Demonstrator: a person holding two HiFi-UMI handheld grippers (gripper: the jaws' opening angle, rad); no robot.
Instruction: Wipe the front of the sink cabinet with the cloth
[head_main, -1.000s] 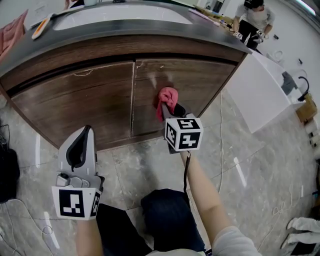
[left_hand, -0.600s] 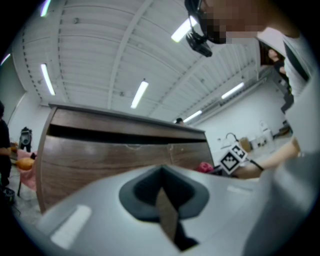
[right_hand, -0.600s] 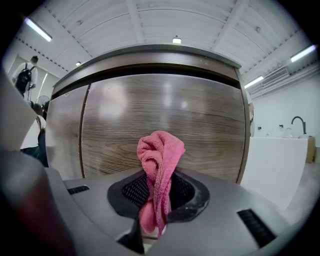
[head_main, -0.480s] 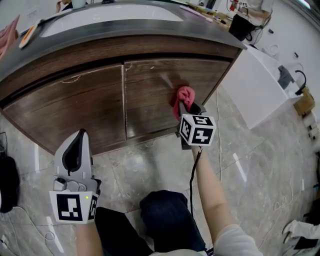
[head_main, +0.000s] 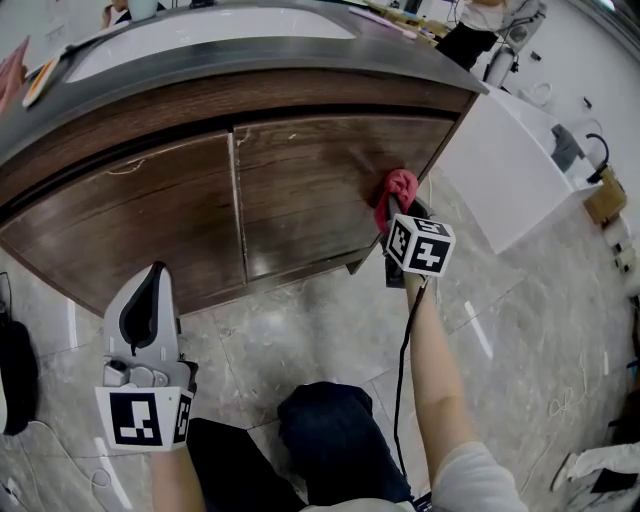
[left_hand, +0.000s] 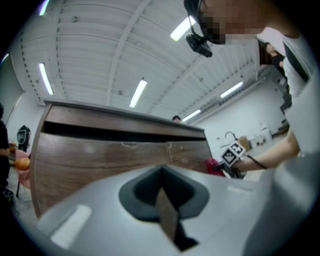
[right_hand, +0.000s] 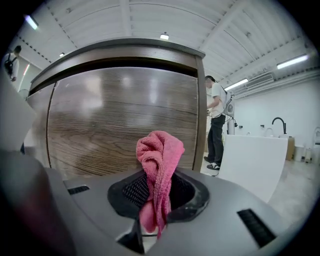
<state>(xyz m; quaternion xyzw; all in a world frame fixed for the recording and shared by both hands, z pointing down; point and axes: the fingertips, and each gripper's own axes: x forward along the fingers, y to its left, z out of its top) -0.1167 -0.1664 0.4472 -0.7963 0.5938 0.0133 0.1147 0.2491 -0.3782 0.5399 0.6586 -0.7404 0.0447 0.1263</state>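
at right edge of sink cabinet door (head_main: 320, 190): right gripper (head_main: 402, 215) clamped on pink cloth (head_main: 396, 188), cloth seemingly touching wood; left gripper (head_main: 148, 310) closed, empty. advice: press evenly, overlap strokes along grain.

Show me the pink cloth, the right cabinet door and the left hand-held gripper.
pink cloth (right_hand: 157, 172), right gripper view, middle fold.
right cabinet door (head_main: 318, 190), head view, panel middle.
left hand-held gripper (head_main: 152, 285), head view, jaw tips.
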